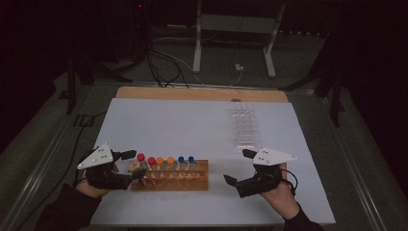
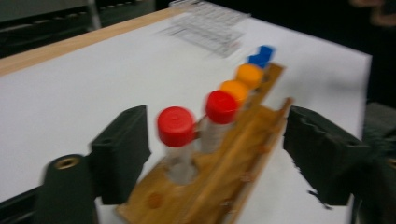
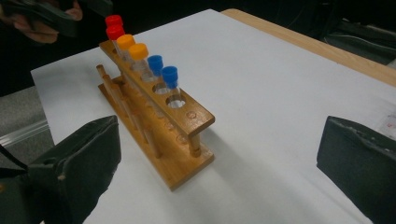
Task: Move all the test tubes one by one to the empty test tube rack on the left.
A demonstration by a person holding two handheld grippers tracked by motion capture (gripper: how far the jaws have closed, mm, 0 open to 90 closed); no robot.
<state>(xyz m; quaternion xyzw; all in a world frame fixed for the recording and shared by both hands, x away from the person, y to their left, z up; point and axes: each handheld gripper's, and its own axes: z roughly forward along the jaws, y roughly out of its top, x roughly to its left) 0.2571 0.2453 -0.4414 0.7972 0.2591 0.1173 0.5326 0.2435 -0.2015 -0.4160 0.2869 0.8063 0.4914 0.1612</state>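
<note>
With its jaws apart around the near red-capped clear tube point(image 2: 176, 140), the left gripper point(image 1: 126, 169) sits at the left end of the wooden tube rack point(image 1: 169, 182) on the white table point(image 1: 168, 125). The tube stands seated in the end hole, untouched by the pads. Best to back straight out without nudging the cap. The right gripper point(image 1: 237, 167) waits apart, jaws wide, holding nothing.

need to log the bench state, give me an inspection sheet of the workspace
surface: white sheet on a wooden table
job's things: wooden rack holding six capped tubes, two red, two orange, two blue
clutter: clear tray at the far right
grippers: left gripper open around the rack's end, jaws clear of the red tube; right gripper open, holding nothing
cables: several on the floor
surroundings: dark, metal frame legs behind
</note>
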